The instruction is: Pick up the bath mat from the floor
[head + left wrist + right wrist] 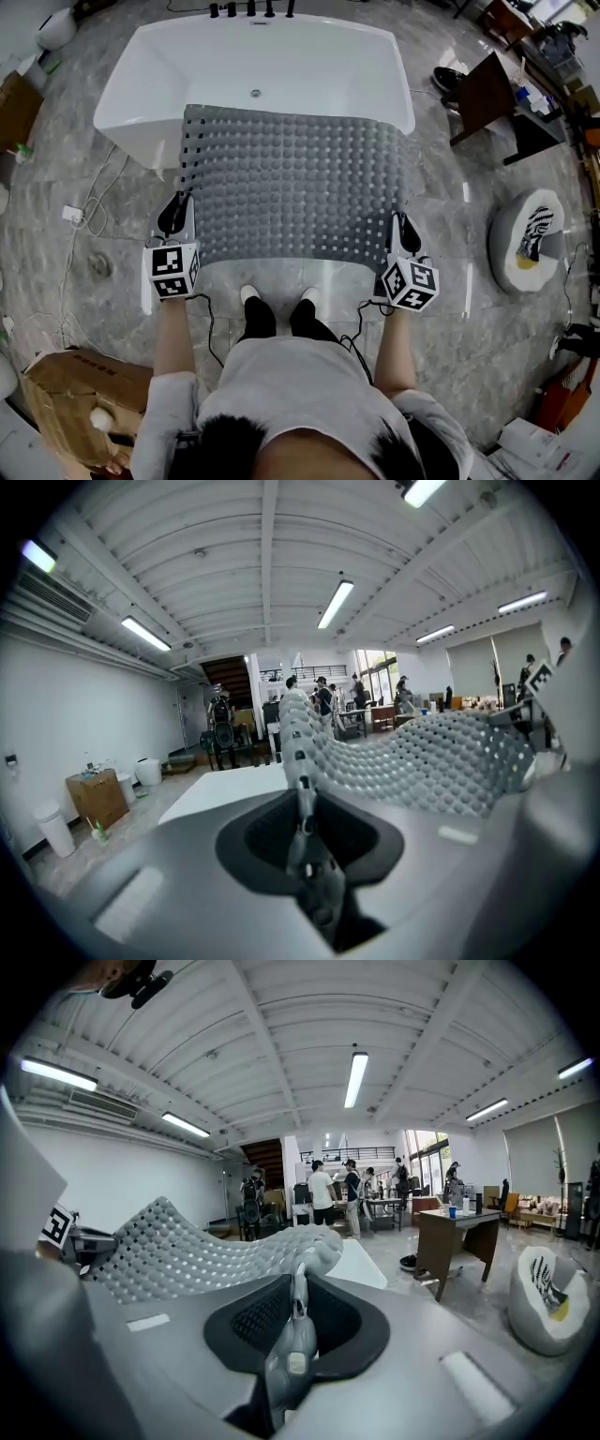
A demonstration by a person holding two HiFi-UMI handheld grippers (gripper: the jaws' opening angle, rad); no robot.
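Observation:
A grey bath mat with rows of bumps and holes hangs stretched between my two grippers, its far edge lying over the rim of the white bathtub. My left gripper is shut on the mat's near left corner. My right gripper is shut on its near right corner. In the left gripper view the mat's edge runs straight into the closed jaws. The right gripper view shows the mat pinched the same way and sagging off to the left.
The person's feet stand on the marble floor just below the mat. A cardboard box lies at lower left, a round white seat at right, a dark desk at upper right. Cables trail on the floor at left.

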